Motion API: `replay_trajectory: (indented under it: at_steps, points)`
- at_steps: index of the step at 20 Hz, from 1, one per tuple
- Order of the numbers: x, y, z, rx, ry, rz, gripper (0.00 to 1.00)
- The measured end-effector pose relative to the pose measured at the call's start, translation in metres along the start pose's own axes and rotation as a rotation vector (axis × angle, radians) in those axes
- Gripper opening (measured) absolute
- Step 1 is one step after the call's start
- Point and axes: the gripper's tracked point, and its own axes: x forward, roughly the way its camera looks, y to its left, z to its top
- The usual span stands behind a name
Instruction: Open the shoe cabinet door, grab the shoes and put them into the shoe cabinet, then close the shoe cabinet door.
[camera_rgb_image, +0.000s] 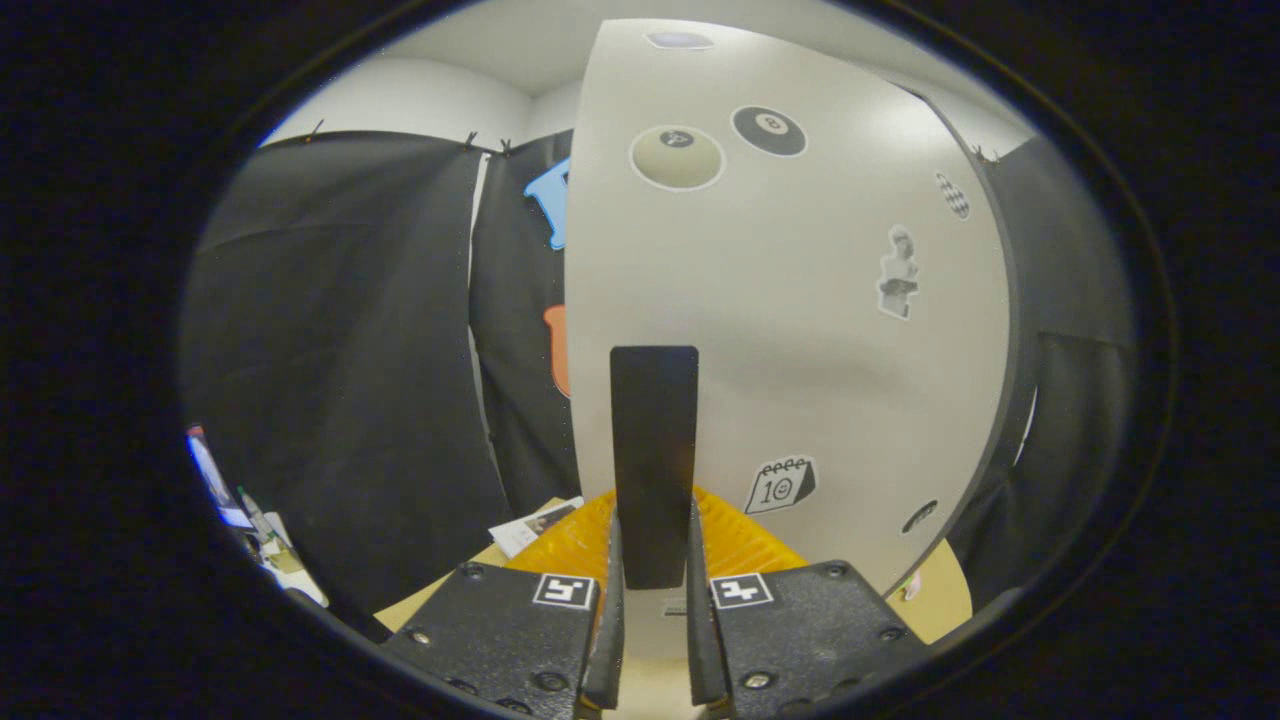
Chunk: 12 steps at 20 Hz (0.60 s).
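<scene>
A paper lies on the tan floor at left. Straight ahead, the gripper is clamped on the dark handle of the pale cabinet door, which carries billiard-ball stickers and a calendar sticker reading "10". An orange mat lies below.

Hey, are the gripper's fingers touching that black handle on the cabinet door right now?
Touching. In the gripper view both fingers press against the sides of the black handle on the white cabinet door, with no gap showing on either side.
</scene>
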Motion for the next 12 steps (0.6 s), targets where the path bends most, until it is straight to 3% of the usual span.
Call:
replay_trajectory:
  at_steps: [12]
  points:
    - [-0.073, -0.043, -0.012, 0.073, -0.027, -0.168, 0.24]
